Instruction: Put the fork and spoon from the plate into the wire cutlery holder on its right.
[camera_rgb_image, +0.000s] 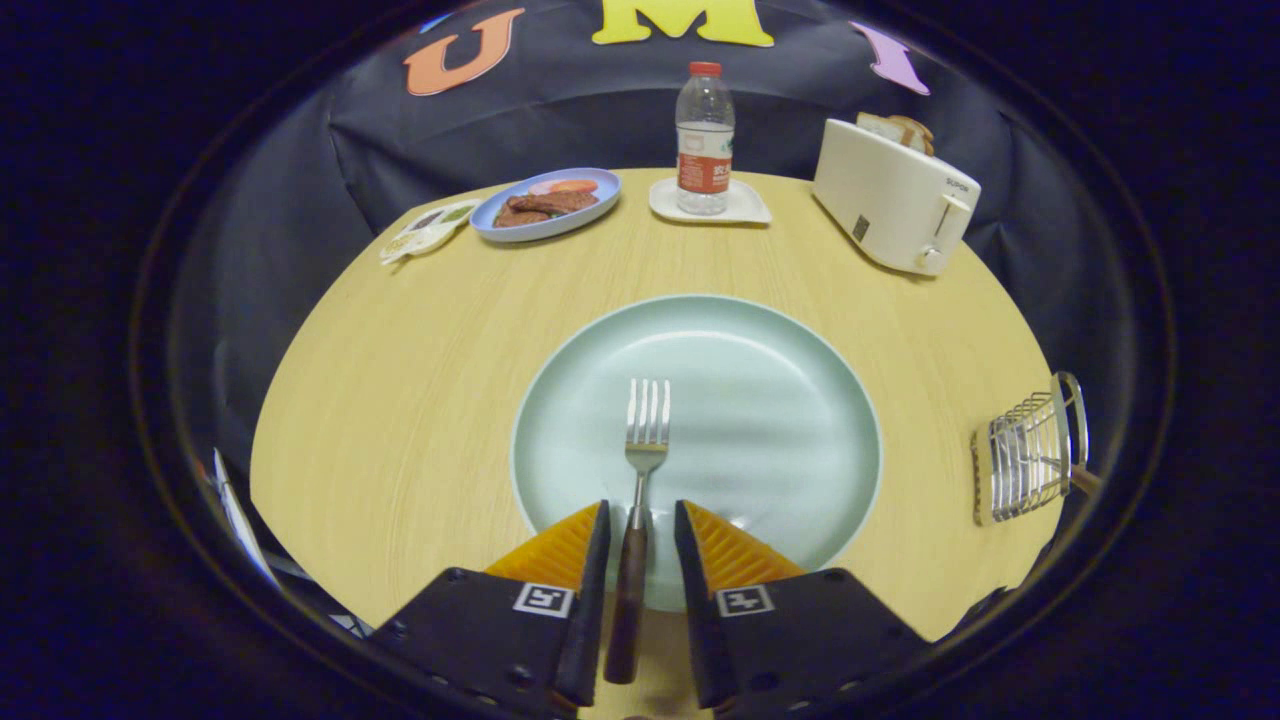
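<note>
**Now: fingers straddle the fork handle, no grip**

Gripper sits low over the near rim of the plate, which is pale green and lies in the middle of the wooden table. Fingers are apart. The fork lies on the plate, tines pointing away, its dark handle running back between the two fingers and out over the plate's near edge. A gap shows on each side of the handle; neither finger presses on it.

Wire cutlery holder stands at the table's right edge, well apart from the plate. A dark handle pokes out of it at the right; cannot tell what utensil it belongs to.

At the far side of the table: a blue dish of food, a water bottle on a white coaster, a cream toaster with bread in its slots, and a small packet just beside the blue dish.
</note>
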